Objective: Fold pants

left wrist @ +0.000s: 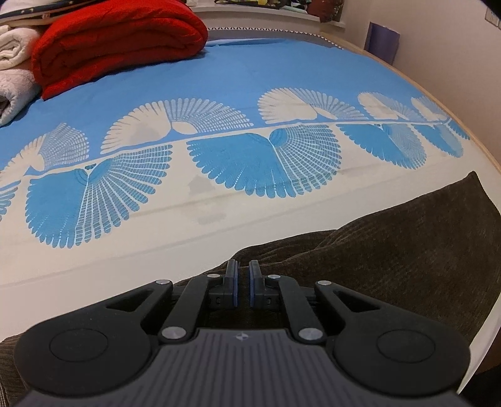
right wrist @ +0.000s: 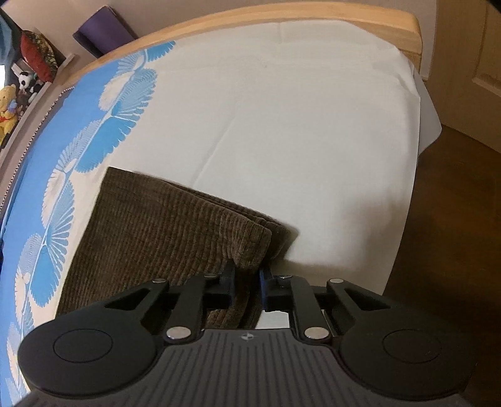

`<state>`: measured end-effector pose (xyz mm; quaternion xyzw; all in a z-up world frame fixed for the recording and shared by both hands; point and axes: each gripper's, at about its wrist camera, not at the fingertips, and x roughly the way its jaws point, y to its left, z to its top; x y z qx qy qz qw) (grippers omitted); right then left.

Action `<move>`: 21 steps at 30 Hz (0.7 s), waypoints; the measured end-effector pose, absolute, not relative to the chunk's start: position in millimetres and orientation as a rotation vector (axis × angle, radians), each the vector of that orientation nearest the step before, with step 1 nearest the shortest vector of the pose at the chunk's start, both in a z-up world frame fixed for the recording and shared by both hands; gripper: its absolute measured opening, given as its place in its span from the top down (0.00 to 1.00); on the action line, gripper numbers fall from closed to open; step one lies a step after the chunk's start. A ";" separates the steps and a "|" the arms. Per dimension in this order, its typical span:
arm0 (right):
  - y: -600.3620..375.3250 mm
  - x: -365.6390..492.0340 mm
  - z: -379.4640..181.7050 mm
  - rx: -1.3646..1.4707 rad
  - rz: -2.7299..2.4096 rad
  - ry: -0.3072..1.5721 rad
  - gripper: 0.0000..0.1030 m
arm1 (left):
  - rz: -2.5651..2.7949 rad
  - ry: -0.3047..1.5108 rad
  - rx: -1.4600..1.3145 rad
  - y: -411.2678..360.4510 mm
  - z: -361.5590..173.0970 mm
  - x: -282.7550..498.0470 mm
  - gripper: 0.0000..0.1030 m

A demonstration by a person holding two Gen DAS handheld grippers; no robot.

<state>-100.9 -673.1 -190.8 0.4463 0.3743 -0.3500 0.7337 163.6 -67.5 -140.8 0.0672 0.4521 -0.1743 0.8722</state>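
Observation:
Brown corduroy pants (right wrist: 156,225) lie folded on the white part of the bed sheet (right wrist: 281,125). A stacked corner of them points toward the bed's end. My right gripper (right wrist: 247,269) is shut on that corner, and corduroy fills the gap between its blue pads. In the left wrist view the pants (left wrist: 391,266) spread to the right and under the tool. My left gripper (left wrist: 243,266) hovers over their near edge with its jaws shut to a thin slit. I see no cloth pinched in it.
A folded red blanket (left wrist: 119,47) and rolled white towels (left wrist: 12,47) sit at the far left of the blue-patterned sheet (left wrist: 250,78). The wooden bed frame (right wrist: 313,18) rims the mattress. Dark floor (right wrist: 454,234) lies to the right. Soft toys (right wrist: 9,106) line a shelf.

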 end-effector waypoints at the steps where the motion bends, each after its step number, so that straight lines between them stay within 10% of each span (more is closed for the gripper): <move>1: -672.8 -101.5 -189.5 0.983 -0.770 0.817 0.86 | -0.363 0.944 0.139 -67.7 -140.5 163.4 0.93; 21: -653.9 -100.7 -154.5 0.910 -0.735 0.704 0.88 | -0.326 0.992 0.111 -64.4 -103.9 143.3 0.93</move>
